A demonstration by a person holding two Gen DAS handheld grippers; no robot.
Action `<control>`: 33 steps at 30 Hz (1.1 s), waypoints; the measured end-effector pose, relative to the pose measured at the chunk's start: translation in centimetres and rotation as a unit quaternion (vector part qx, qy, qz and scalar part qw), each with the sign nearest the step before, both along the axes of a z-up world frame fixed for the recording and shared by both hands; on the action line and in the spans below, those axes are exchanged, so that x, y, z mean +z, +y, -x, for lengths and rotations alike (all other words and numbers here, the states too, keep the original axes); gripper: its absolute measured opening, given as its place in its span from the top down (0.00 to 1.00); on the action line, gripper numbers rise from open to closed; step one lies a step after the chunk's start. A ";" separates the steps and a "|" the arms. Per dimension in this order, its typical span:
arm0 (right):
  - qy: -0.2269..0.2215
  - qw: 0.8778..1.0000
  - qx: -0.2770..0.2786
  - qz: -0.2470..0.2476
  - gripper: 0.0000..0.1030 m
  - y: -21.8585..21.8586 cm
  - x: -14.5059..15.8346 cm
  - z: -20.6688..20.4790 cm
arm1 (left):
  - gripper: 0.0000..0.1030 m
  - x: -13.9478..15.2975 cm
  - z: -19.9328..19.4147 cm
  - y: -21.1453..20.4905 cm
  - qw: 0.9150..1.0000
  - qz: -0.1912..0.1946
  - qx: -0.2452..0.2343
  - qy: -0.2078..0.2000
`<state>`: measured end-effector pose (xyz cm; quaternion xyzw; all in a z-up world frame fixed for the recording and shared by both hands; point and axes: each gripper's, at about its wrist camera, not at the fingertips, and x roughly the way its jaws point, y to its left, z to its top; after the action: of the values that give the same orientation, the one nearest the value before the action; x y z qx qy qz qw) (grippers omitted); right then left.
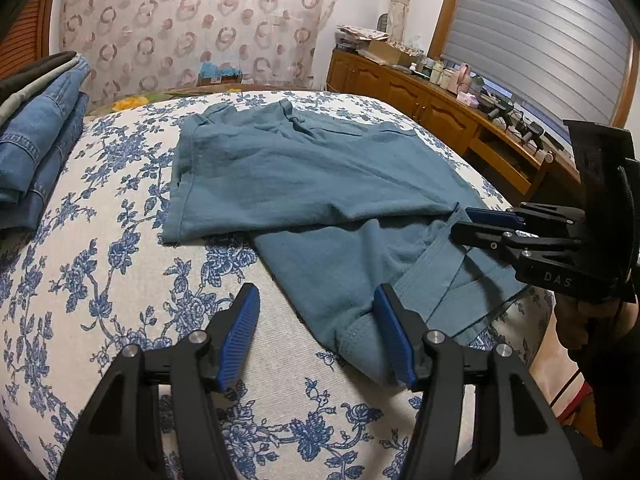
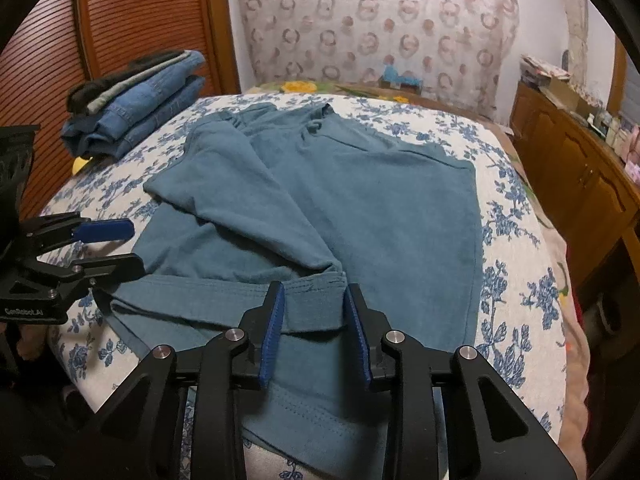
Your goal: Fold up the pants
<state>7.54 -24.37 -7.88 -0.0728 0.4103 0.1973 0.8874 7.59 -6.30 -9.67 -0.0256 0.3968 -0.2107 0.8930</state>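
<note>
Teal pants (image 1: 304, 184) lie on floral bedspread (image 1: 100, 280), waistband far, leg hems near. Right gripper (image 2: 314, 332) nearer, jaws narrow, straddling hem fold, pads not clearly pinching. Left gripper (image 1: 316, 332) half open, empty, at left hem edge.

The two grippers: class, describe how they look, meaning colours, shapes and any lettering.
Both the left gripper and the right gripper are black, angular frames with cut-out openings and silver round pins at the joints. Each finger carries a flat blue ribbed pad. White lettering marks the bodies: "DAS" on the right one, "GenRobot.AI" on the left. No cables show on them.
</note>
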 end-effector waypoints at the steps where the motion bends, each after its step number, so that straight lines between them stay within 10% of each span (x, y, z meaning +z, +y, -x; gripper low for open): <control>1: 0.001 1.000 0.000 0.000 0.73 0.0 0.0 -0.1 | 0.42 0.0 0.0 0.1 1.000 -0.002 -0.001 0.000; 10: 0.009 0.999 0.017 -0.026 0.94 0.0 0.2 0.2 | 0.43 0.6 0.3 0.8 1.000 0.014 0.010 -0.007; 33: -0.099 0.993 -0.010 -0.063 0.96 -2.3 7.4 5.3 | 0.43 2.0 1.3 0.0 0.999 0.008 0.000 -0.037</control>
<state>2.25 -26.72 -0.48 -0.0314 0.3078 0.2055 0.9285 6.32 -6.34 -7.63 -0.0255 0.3621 -0.2148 0.9067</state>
